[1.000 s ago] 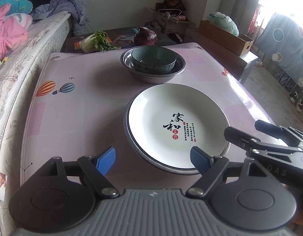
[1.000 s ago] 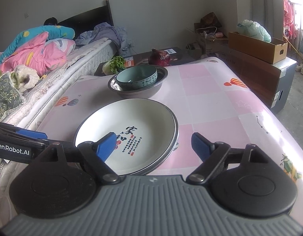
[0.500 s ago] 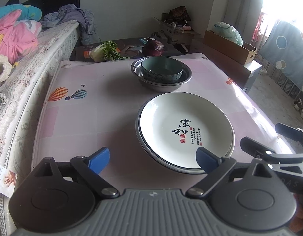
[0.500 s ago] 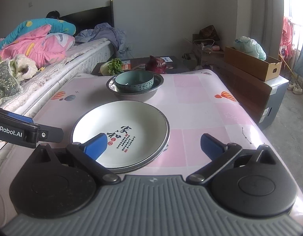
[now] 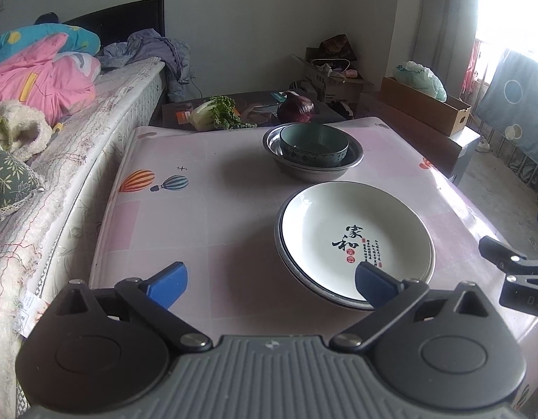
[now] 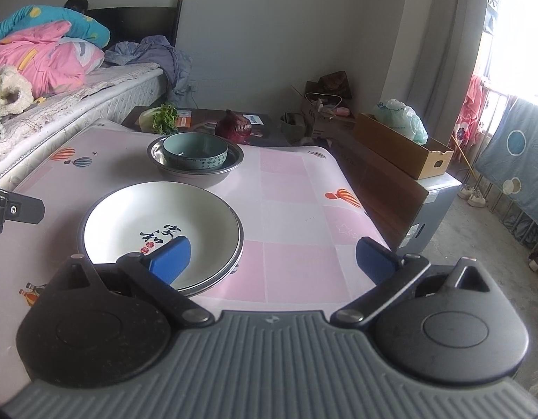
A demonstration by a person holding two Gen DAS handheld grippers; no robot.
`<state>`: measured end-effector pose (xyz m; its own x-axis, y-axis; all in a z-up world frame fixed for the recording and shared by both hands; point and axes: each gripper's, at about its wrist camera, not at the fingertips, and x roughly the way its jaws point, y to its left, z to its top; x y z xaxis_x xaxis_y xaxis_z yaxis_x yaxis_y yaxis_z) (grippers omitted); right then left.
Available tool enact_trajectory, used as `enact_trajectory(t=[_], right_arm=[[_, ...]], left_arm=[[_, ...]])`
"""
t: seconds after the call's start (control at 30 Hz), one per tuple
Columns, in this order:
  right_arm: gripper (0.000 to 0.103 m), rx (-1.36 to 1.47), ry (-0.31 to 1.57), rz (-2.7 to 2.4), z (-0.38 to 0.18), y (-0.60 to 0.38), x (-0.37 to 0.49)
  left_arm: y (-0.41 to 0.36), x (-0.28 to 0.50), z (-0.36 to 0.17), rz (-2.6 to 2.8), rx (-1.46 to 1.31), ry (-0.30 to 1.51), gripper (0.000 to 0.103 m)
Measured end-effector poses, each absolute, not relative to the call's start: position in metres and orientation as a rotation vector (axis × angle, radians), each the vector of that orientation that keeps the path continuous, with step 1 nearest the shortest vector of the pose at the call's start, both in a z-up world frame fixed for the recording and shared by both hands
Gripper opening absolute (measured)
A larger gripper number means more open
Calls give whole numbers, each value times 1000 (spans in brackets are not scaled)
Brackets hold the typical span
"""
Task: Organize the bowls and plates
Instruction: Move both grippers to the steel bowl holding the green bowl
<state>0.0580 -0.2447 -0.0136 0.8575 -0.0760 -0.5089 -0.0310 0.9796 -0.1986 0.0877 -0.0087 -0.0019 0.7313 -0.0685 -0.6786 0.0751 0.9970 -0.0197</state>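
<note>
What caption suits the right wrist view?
Open right gripper above white printed plate; teal ceramic bowl nested in steel basin.

Table [image 5: 206, 209] bears stacked plates [image 5: 356, 241] and nested bowls [image 5: 312, 150].

Both handheld tools look alike. The left gripper [image 5: 270, 281] has a ribbed grey body low in the frame, flanked by two round black discs with triangular cut-outs above them. Black link arms run from silver pivot screws to blue fingertips [image 5: 167, 284]. The right gripper [image 6: 272, 258] repeats that build, with the same ribbed grey housing, a small emblem at its top centre, and blue pads [image 6: 375, 260]. Its black side, at the right edge of the left view, bears pale letters.
</note>
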Motion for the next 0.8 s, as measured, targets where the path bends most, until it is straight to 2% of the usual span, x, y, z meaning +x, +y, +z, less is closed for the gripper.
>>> enact_trajectory(t=[0.3,0.8], right_arm=[[102,-409,402,-92,-4,-239,41],[102,-151,377,15,7,-290,48]], left_arm=[[-22,85,2,-54,77,672,103],[-20,111,-6,-50,58,714,103]])
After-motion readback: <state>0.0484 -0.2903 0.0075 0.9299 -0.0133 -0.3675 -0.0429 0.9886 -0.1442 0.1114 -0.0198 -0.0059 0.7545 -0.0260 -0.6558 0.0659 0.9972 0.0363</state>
